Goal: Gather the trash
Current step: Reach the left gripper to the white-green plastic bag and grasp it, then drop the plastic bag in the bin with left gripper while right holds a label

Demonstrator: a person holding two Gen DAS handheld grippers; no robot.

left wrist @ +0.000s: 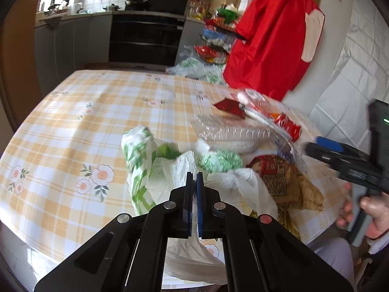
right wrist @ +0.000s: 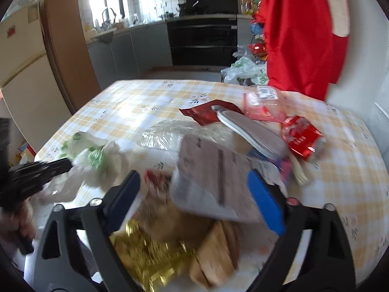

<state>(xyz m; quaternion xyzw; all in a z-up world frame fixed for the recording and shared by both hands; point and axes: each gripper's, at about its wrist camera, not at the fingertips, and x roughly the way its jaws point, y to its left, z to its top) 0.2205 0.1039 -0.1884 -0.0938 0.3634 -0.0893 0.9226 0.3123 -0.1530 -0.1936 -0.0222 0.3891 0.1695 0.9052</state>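
My left gripper (left wrist: 194, 177) is shut on a fold of a white plastic bag with green print (left wrist: 145, 165) that lies crumpled on the checked tablecloth (left wrist: 73, 126). My right gripper (right wrist: 194, 189) stands open over a heap of trash. A blurred grey-brown flat packet (right wrist: 211, 170) lies between its fingers, and the left pad is clear of it. Under it are a gold wrapper (right wrist: 150, 255) and a brown paper packet (right wrist: 218, 255). Further back lie a clear plastic tray (right wrist: 165, 133), a red wrapper (right wrist: 206, 114) and a crushed red wrapper (right wrist: 301, 133).
A red cloth (right wrist: 299, 36) hangs at the table's far right corner. Behind the table are a black oven (right wrist: 204, 39), grey cabinets and more bags on the floor (right wrist: 243, 70). A fridge (right wrist: 24, 85) stands at the left. A hand (left wrist: 372, 209) holds the right gripper (left wrist: 313, 144).
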